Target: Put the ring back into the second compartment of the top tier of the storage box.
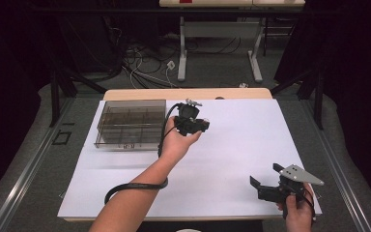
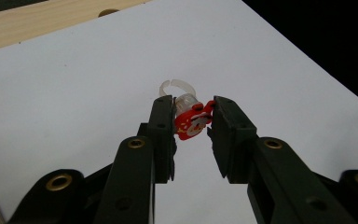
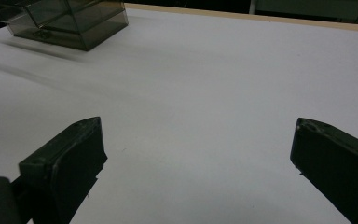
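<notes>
The left gripper (image 2: 193, 123) has its fingers (image 2: 164, 122) clamped on a small toy ring (image 2: 189, 119), a clear open plastic band topped by a red-and-white cartoon charm; the pads press the charm from both sides and the band arcs up behind them. The right gripper (image 3: 198, 158) has its jaws spread wide with nothing between them, just bare sheet.

Working down in size: the white sheet (image 1: 232, 145) covers most of the wooden table (image 1: 125, 94); the smoky, see-through compartment box (image 1: 130, 124) sits at the sheet's far left corner, its dividers visible from above; the left gripper is held just beside the box's right edge; the ring, pinched in that gripper, is the smallest thing here and is carried above the sheet.

The step in hand looks like carrying the ring to the box; to do it well, I'd keep the squeeze steady, since the hold is on the charm's edges and could let it twist; bring the tips squarely over one compartment, lower close to it, then release, so the light band doesn't bounce into a neighbour.

The left forearm reaches forward across the sheet, hand wrapped round the gripper body; the right hand (image 1: 297, 212) rests low at the near right corner, gripper pointing left.
</notes>
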A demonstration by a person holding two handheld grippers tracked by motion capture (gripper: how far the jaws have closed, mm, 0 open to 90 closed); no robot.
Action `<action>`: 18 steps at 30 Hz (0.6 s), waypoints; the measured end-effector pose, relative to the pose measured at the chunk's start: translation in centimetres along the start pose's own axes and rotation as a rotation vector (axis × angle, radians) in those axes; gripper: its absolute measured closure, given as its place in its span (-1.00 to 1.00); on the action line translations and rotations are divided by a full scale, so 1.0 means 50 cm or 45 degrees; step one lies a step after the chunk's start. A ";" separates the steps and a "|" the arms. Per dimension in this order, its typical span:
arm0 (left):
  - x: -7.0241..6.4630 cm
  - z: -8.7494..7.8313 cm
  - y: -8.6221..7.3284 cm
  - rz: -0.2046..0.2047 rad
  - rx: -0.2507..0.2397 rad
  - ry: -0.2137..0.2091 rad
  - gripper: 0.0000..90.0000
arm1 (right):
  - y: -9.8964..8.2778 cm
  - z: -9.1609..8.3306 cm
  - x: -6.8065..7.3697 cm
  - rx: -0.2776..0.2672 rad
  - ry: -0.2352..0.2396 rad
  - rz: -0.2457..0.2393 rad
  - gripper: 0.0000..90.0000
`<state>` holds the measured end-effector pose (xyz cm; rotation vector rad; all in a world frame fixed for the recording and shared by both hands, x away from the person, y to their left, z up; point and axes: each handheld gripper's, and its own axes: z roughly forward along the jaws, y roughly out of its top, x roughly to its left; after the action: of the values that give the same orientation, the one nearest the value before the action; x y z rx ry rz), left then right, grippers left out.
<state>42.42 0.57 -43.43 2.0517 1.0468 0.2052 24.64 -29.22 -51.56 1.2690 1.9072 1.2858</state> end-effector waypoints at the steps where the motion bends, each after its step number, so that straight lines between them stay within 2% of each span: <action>1: 0.001 -0.004 0.000 -0.003 -0.003 0.000 0.55 | 0.000 0.000 0.000 0.000 -0.001 0.000 -0.95; 4: 0.004 -0.015 -0.001 -0.029 -0.016 0.000 0.55 | 0.000 0.000 0.000 0.000 -0.002 -0.001 -0.95; 9: 0.017 -0.035 -0.001 -0.021 -0.018 0.014 0.55 | 0.000 0.000 0.000 0.002 -0.002 -0.007 -0.95; 11: 0.020 -0.040 -0.003 -0.049 -0.028 0.008 0.55 | 0.000 0.000 0.000 0.000 0.000 -0.007 -0.95; 15: 0.033 -0.055 -0.006 -0.038 -0.019 0.019 0.55 | 0.000 -0.001 0.000 0.008 -0.007 -0.008 -0.95; 18: 0.041 -0.064 -0.011 -0.052 -0.028 0.025 0.55 | 0.000 0.000 -0.001 0.008 -0.009 -0.012 -0.95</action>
<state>41.92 4.16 -42.10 2.0105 1.0931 0.2153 24.65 -29.28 -51.58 1.2644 1.9117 1.2697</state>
